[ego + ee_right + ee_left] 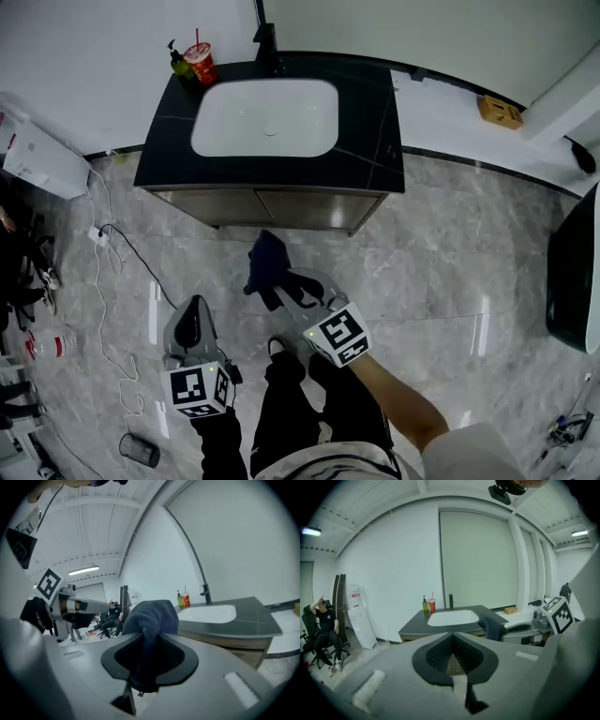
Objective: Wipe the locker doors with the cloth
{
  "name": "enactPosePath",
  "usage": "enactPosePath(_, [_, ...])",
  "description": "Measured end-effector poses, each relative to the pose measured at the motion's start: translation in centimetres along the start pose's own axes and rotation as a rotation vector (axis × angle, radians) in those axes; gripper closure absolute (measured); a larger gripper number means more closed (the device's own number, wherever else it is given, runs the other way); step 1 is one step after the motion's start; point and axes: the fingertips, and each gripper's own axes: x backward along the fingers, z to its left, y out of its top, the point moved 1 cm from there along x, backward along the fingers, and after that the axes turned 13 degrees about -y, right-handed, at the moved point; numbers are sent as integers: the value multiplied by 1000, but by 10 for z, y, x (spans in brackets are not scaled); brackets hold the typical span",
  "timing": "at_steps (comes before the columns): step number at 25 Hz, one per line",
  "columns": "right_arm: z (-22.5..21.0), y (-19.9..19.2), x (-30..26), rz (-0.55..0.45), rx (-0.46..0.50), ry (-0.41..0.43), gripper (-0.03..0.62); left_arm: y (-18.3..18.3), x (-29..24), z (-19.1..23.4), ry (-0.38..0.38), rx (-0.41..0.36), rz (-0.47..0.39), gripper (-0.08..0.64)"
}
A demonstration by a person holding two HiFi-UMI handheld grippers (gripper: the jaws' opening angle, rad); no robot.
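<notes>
A dark blue cloth (265,264) hangs bunched from my right gripper (289,289), which is shut on it just in front of the vanity. In the right gripper view the cloth (150,616) runs down between the jaws of the gripper (145,667). The cabinet doors (272,206) are brown panels under the black countertop (375,141), a short way beyond the cloth. My left gripper (192,323) is lower left, over the floor, jaws together and holding nothing. Its own view shows the left gripper (452,660) shut, with the cloth (492,626) to its right.
A white sink (267,117) with a black faucet (267,42), a red cup (201,64) and a soap bottle (180,61) are on the counter. A white unit (37,159) and cable (103,272) lie left. A dark cup (139,450) stands on the floor. A person (326,630) sits far left.
</notes>
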Motion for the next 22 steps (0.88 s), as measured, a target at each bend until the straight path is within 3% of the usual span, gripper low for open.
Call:
enactPosePath(5, [-14, 88, 91, -83, -132, -167, 508, 75, 35, -40, -50, 13, -78, 560])
enactPosePath(10, [-16, 144, 153, -172, -127, -309, 508, 124, 72, -73, -132, -19, -142, 560])
enactPosePath(15, [12, 165, 199, -212, -132, -407, 508, 148, 114, -82, -220, -55, -172, 560])
enactPosePath(19, [45, 162, 232, -236, -214, -502, 507, 147, 152, -79, -280, -75, -169, 560])
enactPosePath(22, [74, 170, 249, -257, -214, -526, 506, 143, 174, -78, -317, -77, -171, 560])
